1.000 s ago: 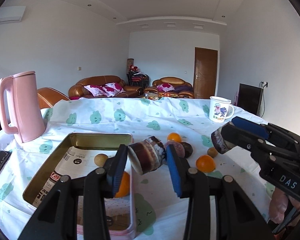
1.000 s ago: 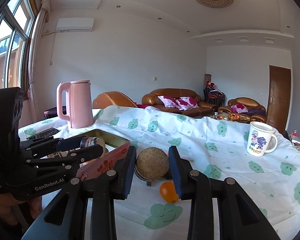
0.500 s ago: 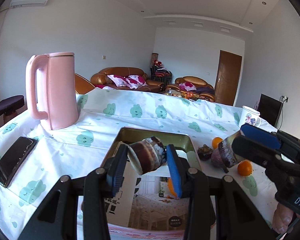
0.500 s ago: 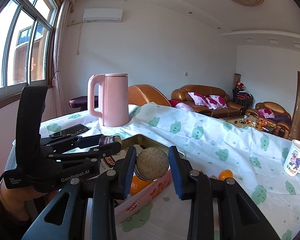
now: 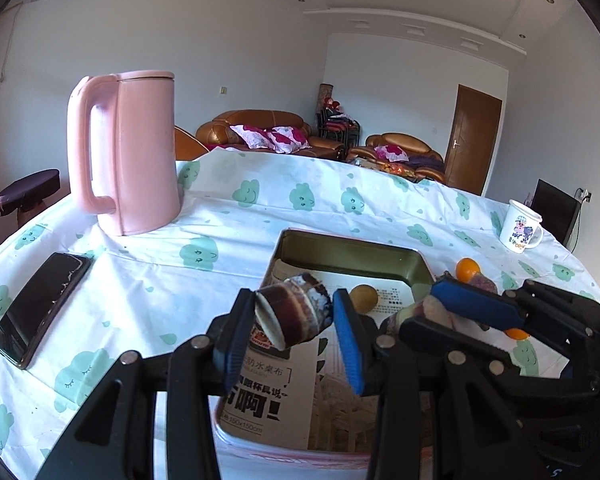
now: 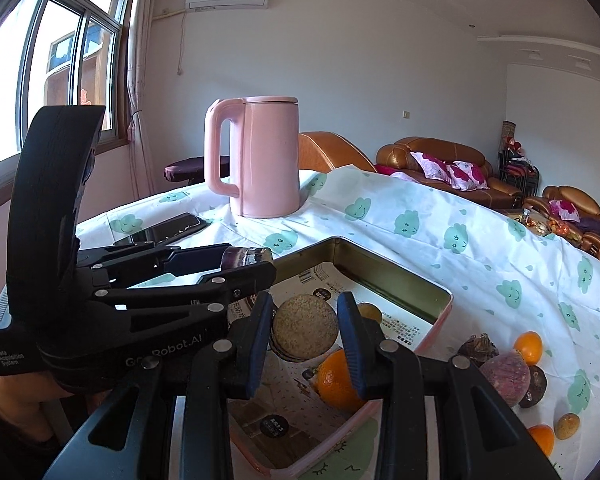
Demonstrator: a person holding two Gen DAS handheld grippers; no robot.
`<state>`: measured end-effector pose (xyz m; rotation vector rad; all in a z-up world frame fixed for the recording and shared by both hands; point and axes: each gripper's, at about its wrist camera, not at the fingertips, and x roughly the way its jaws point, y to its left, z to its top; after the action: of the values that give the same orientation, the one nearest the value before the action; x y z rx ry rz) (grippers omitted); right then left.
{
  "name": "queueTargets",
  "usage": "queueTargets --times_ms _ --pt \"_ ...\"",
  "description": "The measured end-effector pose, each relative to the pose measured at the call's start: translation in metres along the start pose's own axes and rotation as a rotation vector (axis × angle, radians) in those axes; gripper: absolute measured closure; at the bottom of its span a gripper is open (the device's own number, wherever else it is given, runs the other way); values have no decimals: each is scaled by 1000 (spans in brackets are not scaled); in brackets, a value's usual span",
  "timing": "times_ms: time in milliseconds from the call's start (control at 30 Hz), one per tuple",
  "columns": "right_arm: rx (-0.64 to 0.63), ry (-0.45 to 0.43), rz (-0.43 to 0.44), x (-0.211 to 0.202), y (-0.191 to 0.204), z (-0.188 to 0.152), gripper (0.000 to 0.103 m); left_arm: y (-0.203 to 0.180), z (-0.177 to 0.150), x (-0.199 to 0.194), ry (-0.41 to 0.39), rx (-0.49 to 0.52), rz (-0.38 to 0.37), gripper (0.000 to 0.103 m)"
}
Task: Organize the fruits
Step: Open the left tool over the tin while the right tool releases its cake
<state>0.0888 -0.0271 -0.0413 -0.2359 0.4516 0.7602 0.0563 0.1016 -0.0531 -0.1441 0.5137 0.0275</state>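
My left gripper (image 5: 294,322) is shut on a brown, cut-ended fruit piece (image 5: 290,318) and holds it above the near left part of the open tin tray (image 5: 352,246). My right gripper (image 6: 304,330) is shut on a round tan, rough-skinned fruit (image 6: 305,328) above the same tray (image 6: 396,276). In the tray lie an orange (image 6: 334,384) and a small yellow-brown fruit (image 5: 363,298). Each gripper shows in the other's view: the right one (image 5: 452,312) and the left one (image 6: 244,260).
A pink kettle (image 5: 126,152) stands at the back left, a black phone (image 5: 40,308) lies to the left. A white mug (image 5: 520,232) is far right. Several loose fruits (image 6: 504,372), oranges and dark ones, lie on the cloth right of the tray.
Both grippers have moved left with their fruit, from over the loose fruit pile to above the tin tray. The kettle and phone have come closer in view.
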Motion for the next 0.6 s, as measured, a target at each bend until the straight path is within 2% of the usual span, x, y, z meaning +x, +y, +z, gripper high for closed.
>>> queueTargets --times_ms 367,500,567,600 --pt "30 68 40 19 -8 3 67 3 -1 9 46 4 2 61" --pt "56 75 54 19 -12 3 66 -1 -2 7 39 22 15 62" --pt "66 61 40 15 -14 2 58 -1 -1 5 28 21 10 62" --pt "72 51 25 13 -15 1 54 -1 -1 4 23 18 9 58"
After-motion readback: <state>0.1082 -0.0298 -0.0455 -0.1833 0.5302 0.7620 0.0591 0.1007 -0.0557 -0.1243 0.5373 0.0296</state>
